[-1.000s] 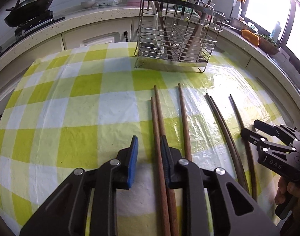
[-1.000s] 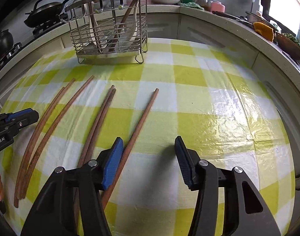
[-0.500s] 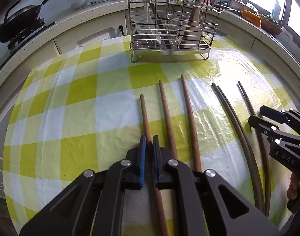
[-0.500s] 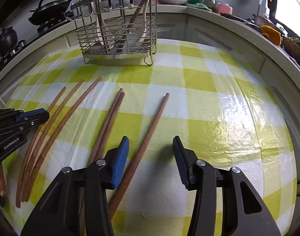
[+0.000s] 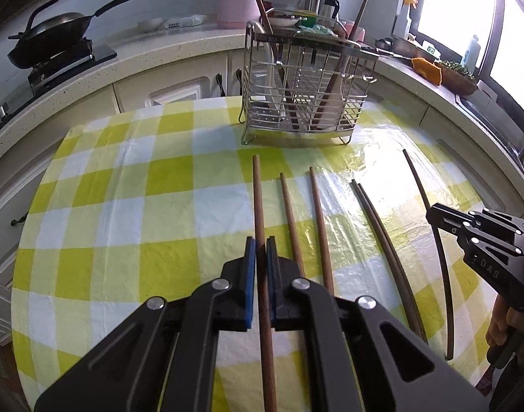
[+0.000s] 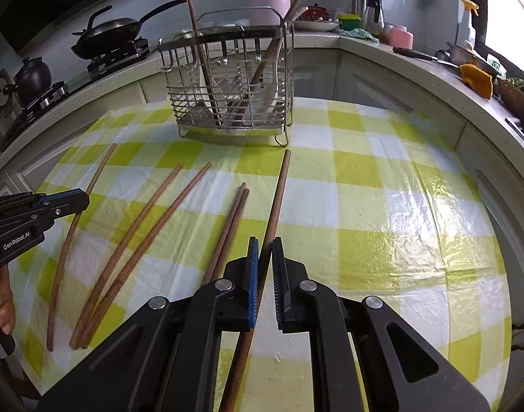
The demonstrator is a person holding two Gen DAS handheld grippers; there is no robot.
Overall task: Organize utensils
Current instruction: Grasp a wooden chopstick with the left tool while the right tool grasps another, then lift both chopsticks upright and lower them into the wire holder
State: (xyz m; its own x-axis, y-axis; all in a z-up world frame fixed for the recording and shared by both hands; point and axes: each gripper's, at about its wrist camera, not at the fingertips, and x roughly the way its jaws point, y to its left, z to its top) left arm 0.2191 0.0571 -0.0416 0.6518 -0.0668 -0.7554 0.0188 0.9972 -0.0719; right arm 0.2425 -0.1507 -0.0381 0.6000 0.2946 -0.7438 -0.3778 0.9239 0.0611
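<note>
Since a second ago both the left gripper and right gripper have been clamped onto one long brown wooden chopstick each, lifted toward the wire metal utensil rack ahead for stowing.

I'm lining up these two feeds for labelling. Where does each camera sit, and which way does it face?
Left wrist: on the left gripper, looking along its fingers over the checked table toward the wire rack; its jaws grip a chopstick; the right gripper enters at the right edge.
Right wrist: on the right gripper, facing the same rack from further right, jaws closed on another chopstick; the left gripper shows at the left edge.
Shared: rack, table, four loose chopsticks, frying pan.
</note>
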